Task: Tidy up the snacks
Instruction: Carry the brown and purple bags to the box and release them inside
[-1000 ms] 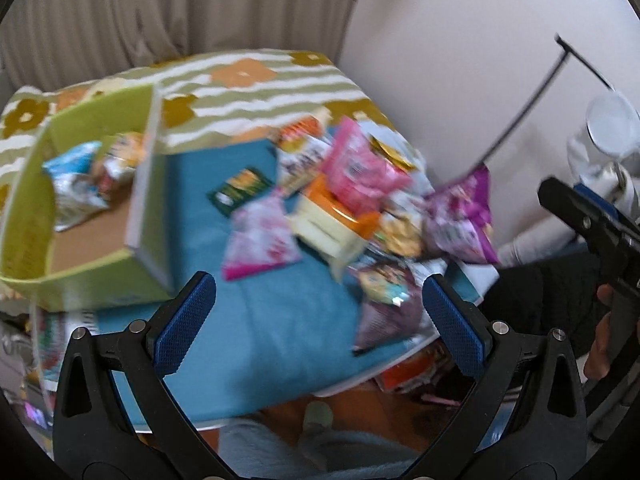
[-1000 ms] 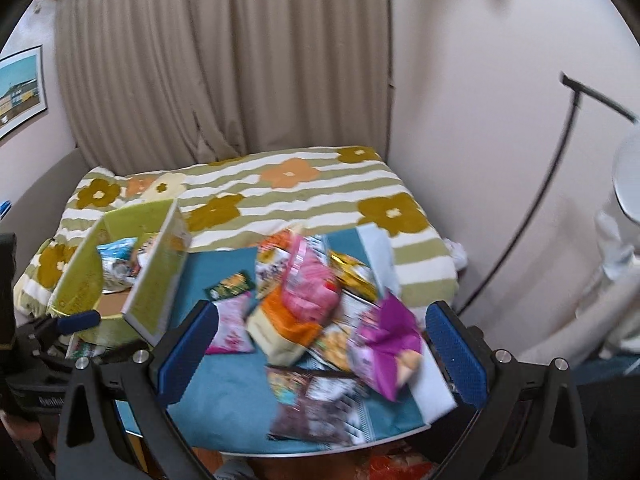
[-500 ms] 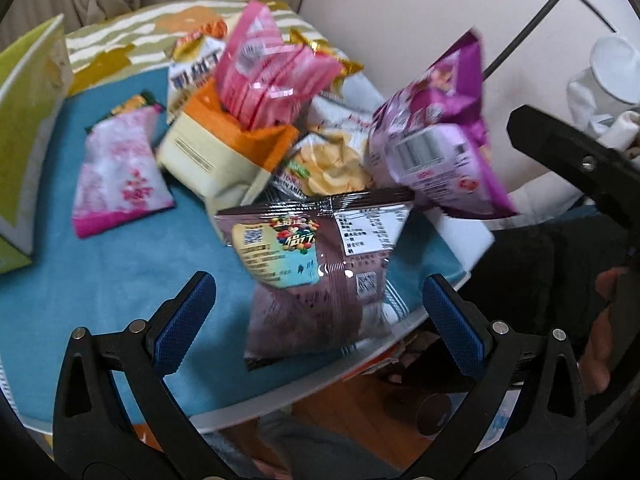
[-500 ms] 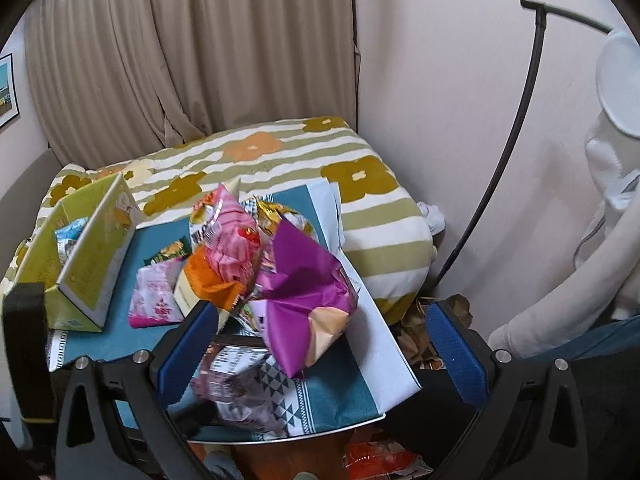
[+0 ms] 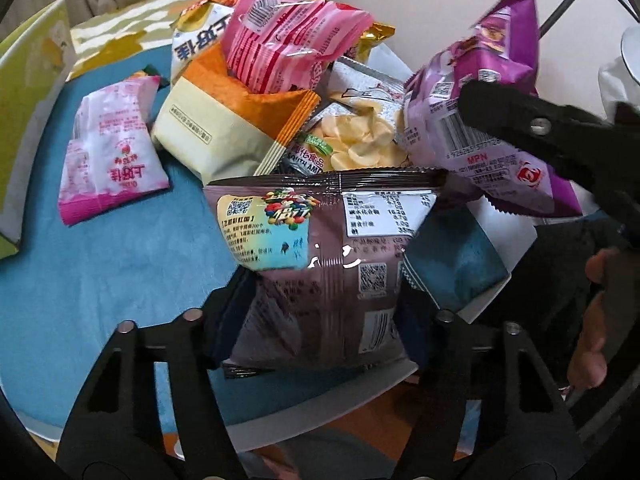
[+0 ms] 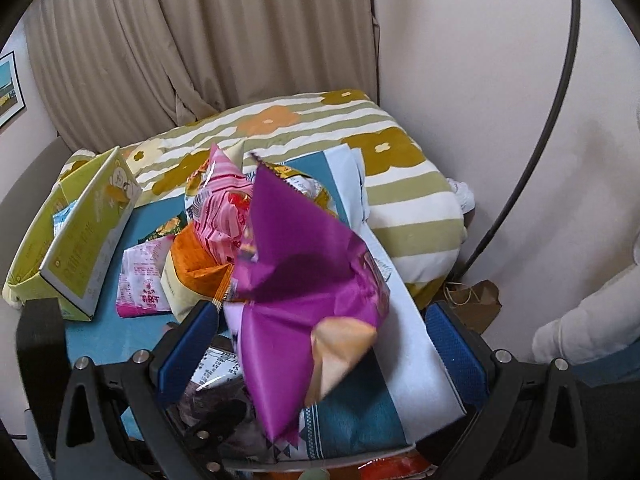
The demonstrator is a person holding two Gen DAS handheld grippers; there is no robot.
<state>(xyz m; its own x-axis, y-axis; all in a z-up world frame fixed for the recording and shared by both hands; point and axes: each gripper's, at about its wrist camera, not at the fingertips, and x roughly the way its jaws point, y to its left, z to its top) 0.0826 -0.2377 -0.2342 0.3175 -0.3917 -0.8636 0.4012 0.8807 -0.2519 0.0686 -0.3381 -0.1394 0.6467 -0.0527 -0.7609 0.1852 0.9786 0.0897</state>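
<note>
My left gripper (image 5: 320,300) has closed in on the lower part of a brown candy bag (image 5: 320,248) at the table's near edge; its fingers are hidden behind the bag. Behind the bag lies a pile: a purple chip bag (image 5: 484,120), a pink bag (image 5: 288,28), an orange-and-cream packet (image 5: 224,120) and a small pink packet (image 5: 112,152). My right gripper (image 6: 320,344) is open, its blue pads (image 6: 456,352) on either side of the purple chip bag (image 6: 296,300), not touching it. The green box (image 6: 76,248) stands at the left.
The snacks lie on a teal cloth (image 5: 100,272) over a small round table. A striped floral bed cover (image 6: 400,184) is behind it, with curtains and a wall. A black lamp pole (image 6: 552,120) curves at the right. The right gripper's body (image 5: 560,140) crosses the left wrist view.
Both grippers have moved in close to the snack pile. My left gripper has gone from wide open to closed around the brown candy bag. The right gripper now straddles the purple bag.
</note>
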